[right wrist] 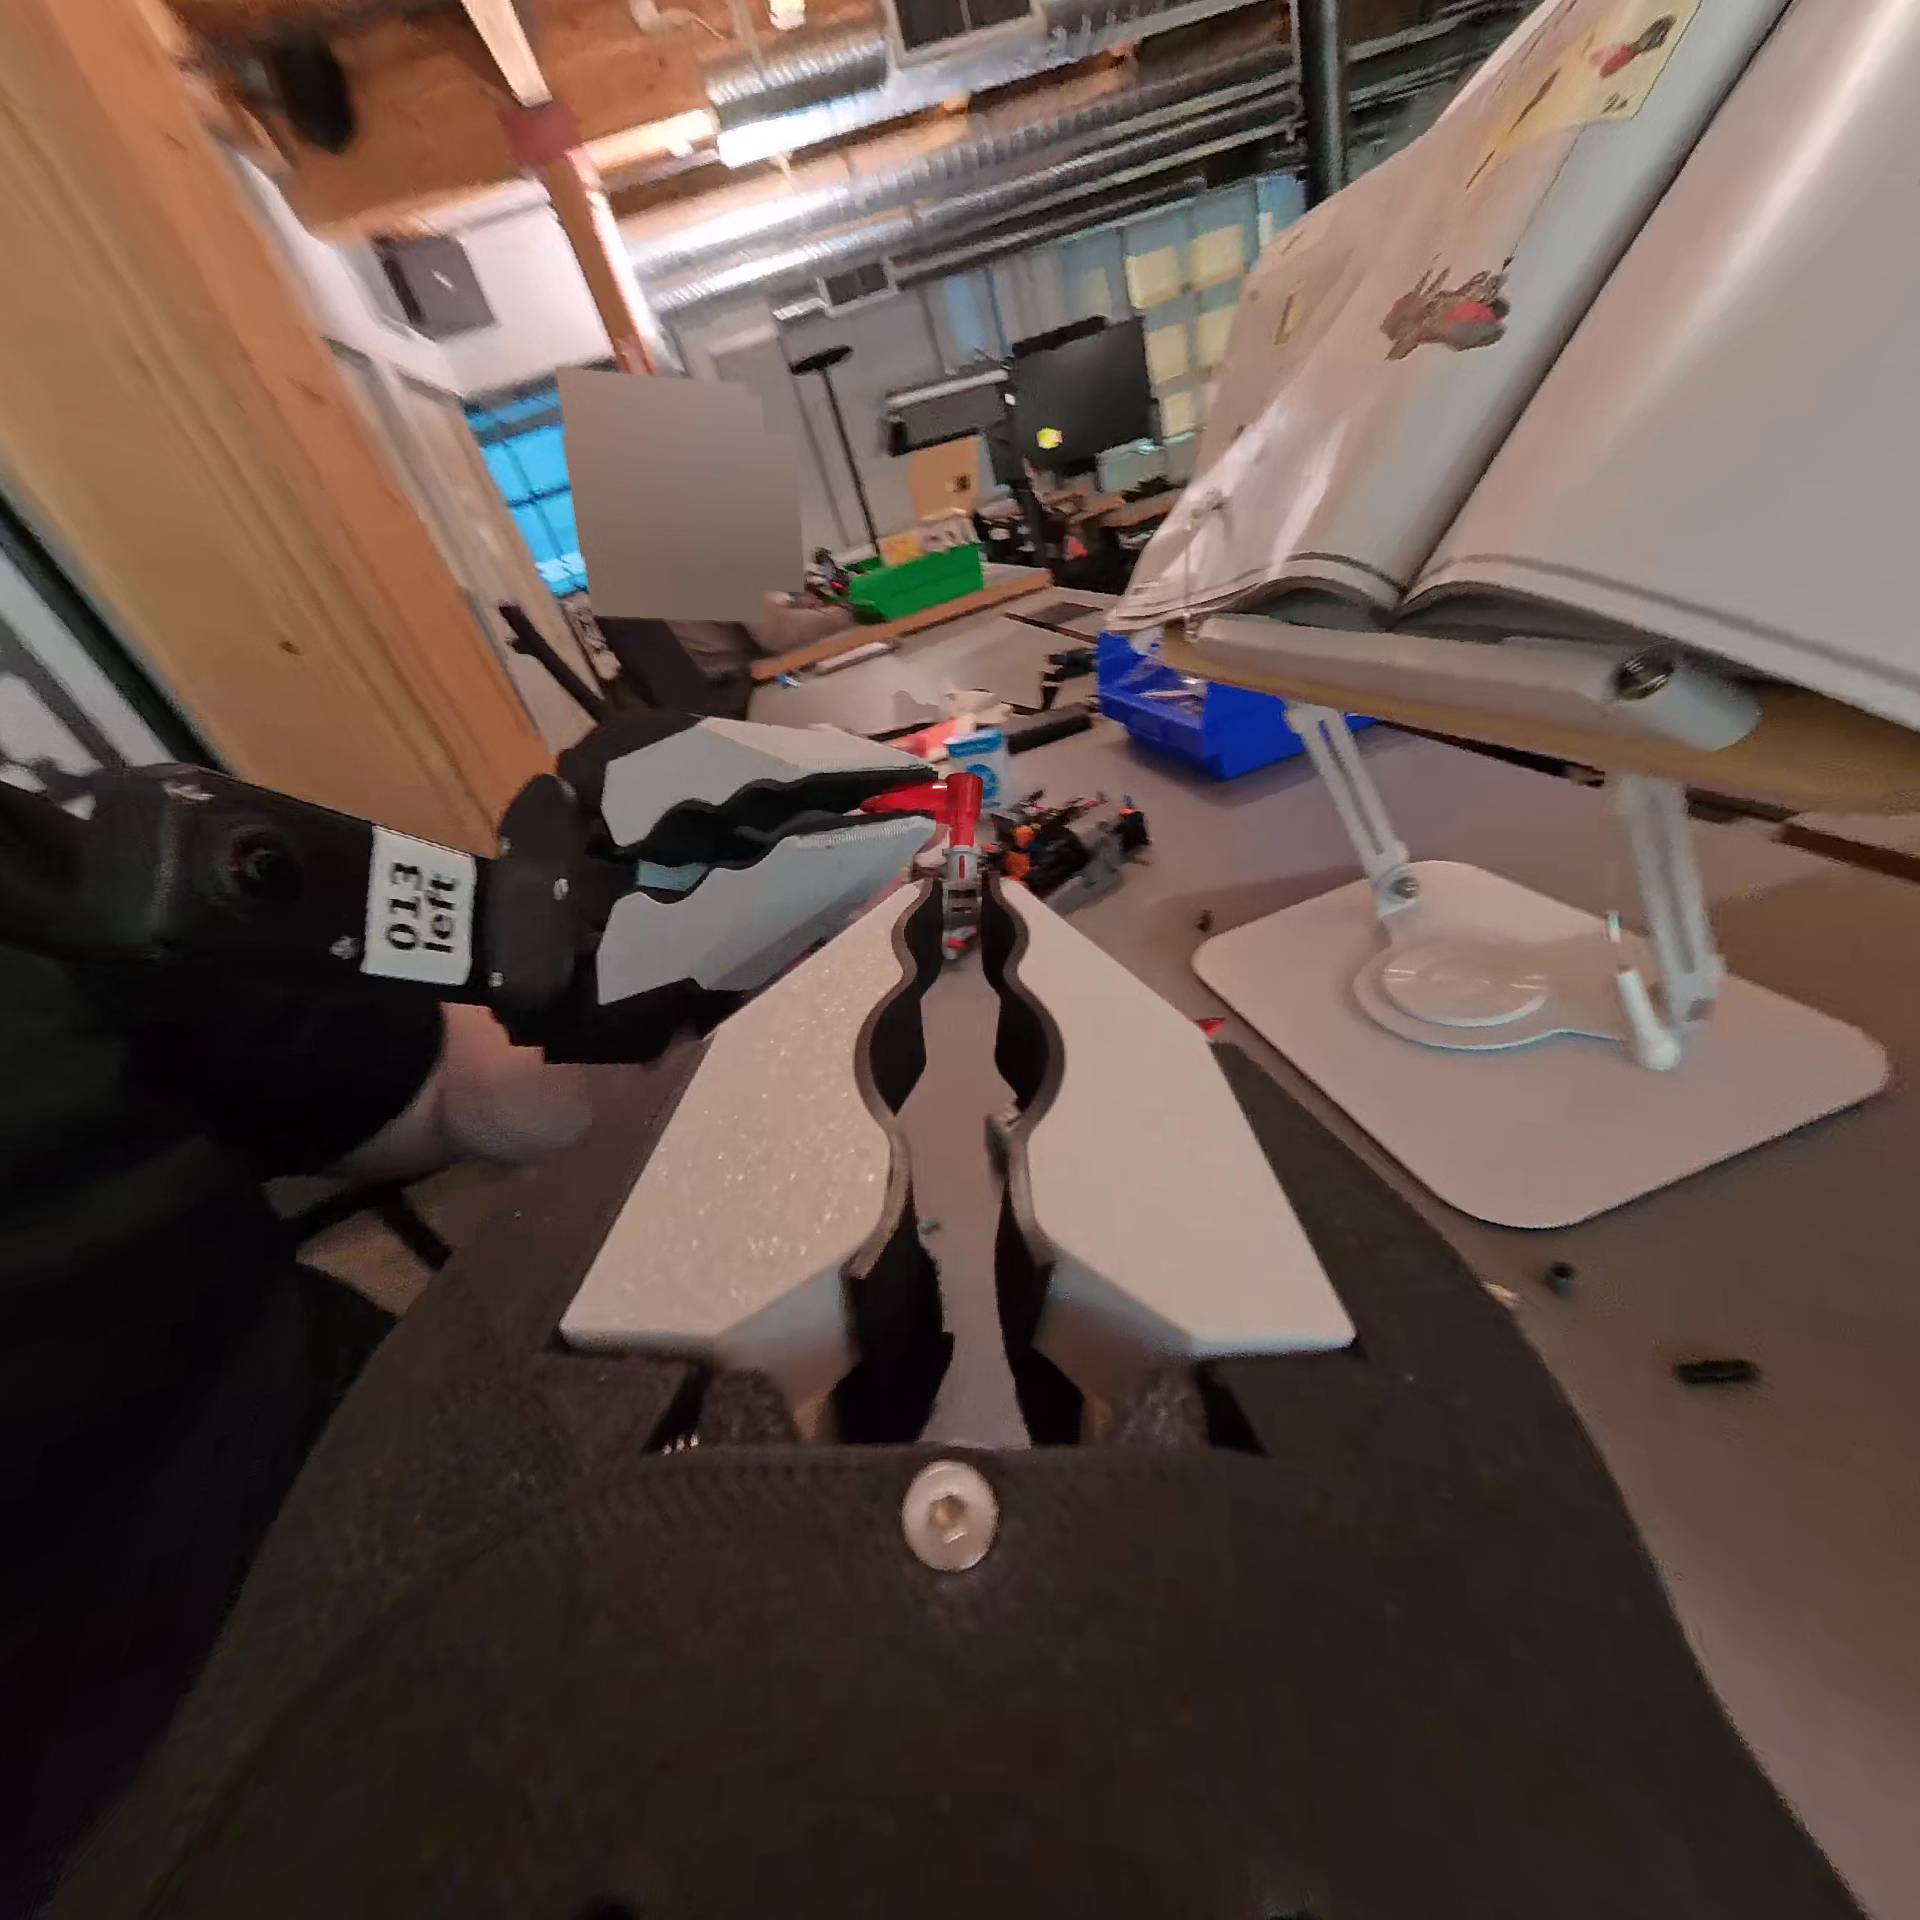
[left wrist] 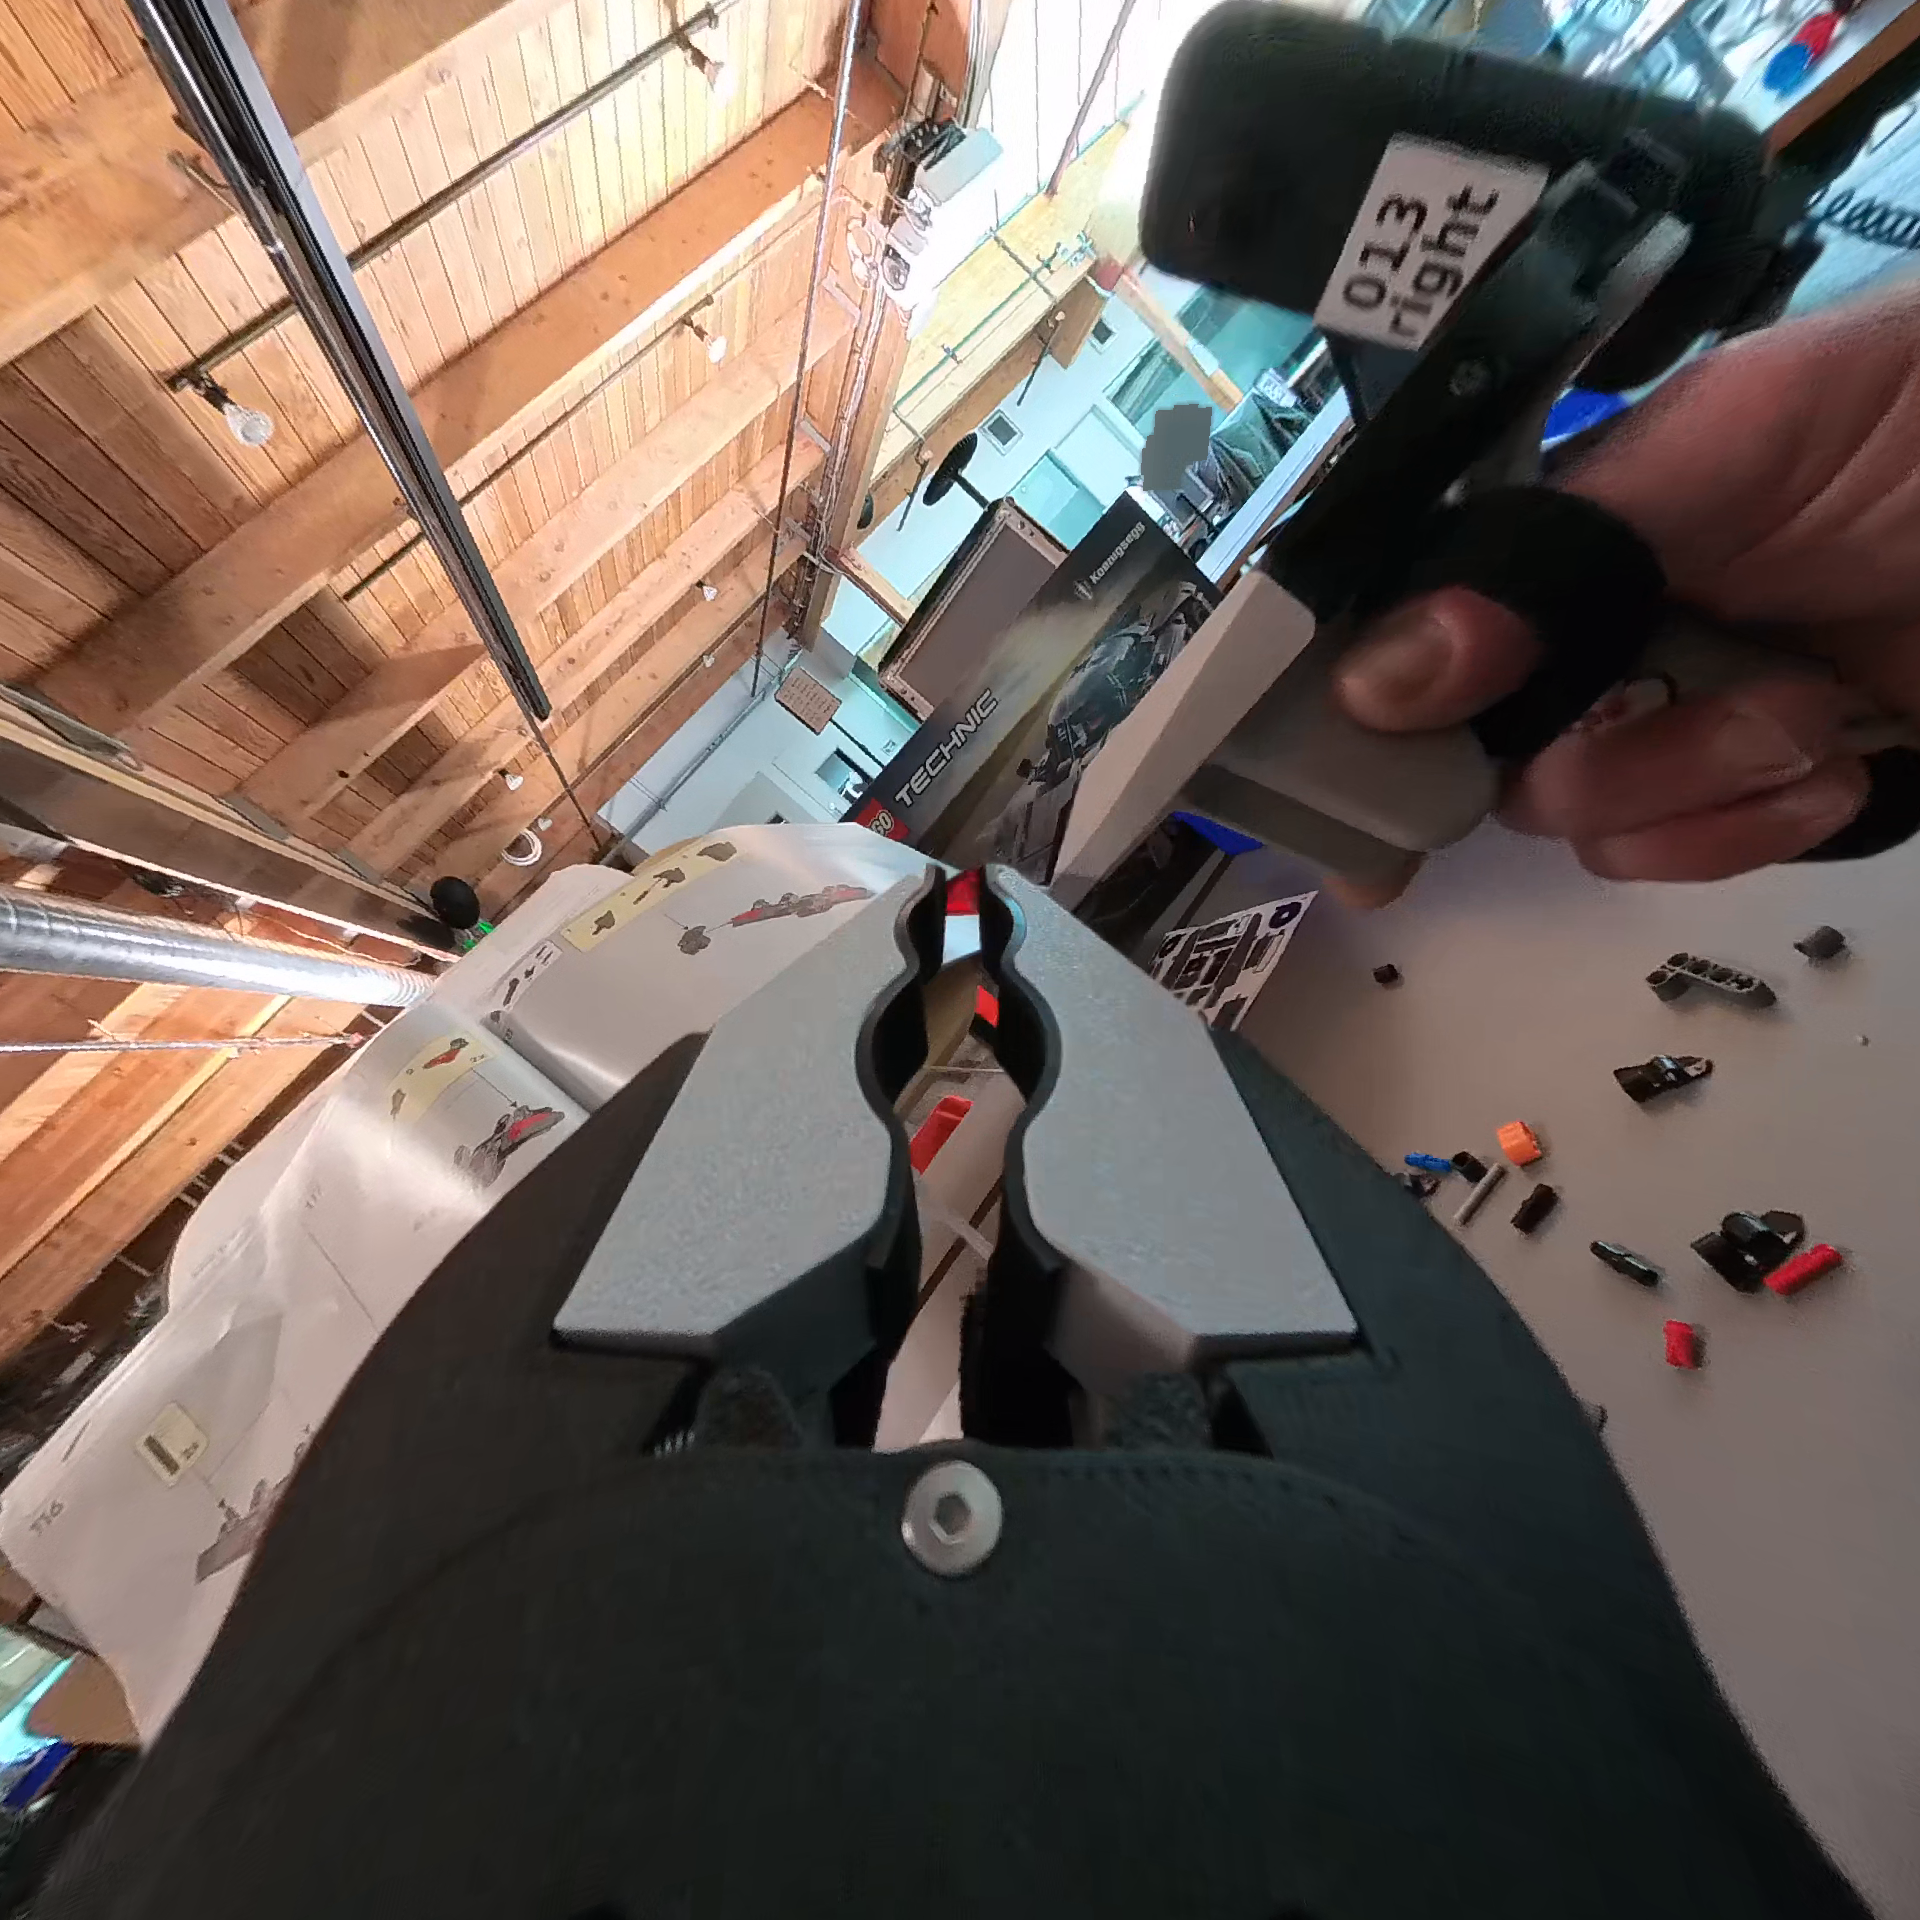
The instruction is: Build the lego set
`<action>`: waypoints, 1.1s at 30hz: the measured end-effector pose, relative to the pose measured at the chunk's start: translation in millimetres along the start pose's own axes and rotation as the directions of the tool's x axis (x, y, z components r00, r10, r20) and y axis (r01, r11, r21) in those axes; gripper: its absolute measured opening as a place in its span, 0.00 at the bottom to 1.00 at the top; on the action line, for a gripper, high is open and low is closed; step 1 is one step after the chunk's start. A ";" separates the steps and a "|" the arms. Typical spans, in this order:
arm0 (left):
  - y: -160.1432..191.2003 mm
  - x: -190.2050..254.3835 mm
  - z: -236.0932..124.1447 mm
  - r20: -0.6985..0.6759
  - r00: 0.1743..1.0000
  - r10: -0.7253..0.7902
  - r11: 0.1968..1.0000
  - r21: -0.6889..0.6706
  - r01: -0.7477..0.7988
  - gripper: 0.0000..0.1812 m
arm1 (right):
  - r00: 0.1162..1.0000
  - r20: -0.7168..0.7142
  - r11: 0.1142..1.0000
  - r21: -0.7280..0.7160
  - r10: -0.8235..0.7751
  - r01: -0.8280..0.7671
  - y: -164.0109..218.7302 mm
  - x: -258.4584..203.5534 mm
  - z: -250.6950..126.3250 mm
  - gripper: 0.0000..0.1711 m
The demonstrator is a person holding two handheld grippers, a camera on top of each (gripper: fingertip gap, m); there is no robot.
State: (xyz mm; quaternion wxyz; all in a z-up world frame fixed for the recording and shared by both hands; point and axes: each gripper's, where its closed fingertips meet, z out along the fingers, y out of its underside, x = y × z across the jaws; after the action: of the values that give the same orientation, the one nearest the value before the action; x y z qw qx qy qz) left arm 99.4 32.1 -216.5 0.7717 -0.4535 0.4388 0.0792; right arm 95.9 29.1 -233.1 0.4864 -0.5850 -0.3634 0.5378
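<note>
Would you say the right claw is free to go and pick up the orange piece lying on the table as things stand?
Probably not yet: the right claw is shut on a small pin assembly, which it shares with the left claw. The orange piece itself lies unobstructed on the table.

Both grippers share one build: the left gripper and the right gripper each have a matte black textured body, a silver hex-socket screw at the centre, and two pale grey fingers with wavy black inner edges. Each carries a white label with black writing on its side. The person's hand wears what looks like a black fingerless glove, though blur makes that uncertain.
</note>
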 end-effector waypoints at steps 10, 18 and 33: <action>6.1 -0.5 0.0 0.008 0.999 0.031 0.999 -0.031 -0.030 0.02 | 0.984 -0.136 0.992 -0.063 -0.118 0.111 1.5 4.7 2.2 0.02; 9.6 -0.6 0.1 0.017 0.997 0.074 0.996 -0.055 -0.073 0.02 | 0.977 -0.166 0.989 -0.076 -0.136 0.125 2.8 6.6 4.2 0.02; 24.3 3.6 4.0 0.002 0.989 0.145 0.977 -0.156 -0.143 0.02 | 0.880 -0.291 0.922 -0.223 -0.374 0.318 9.1 19.1 5.4 0.02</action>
State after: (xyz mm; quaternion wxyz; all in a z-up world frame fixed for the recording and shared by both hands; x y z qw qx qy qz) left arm 91.4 48.2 -233.7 0.7291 -0.4788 0.4579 0.1717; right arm 92.7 45.7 -246.8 0.5773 -0.6305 -0.4203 0.3043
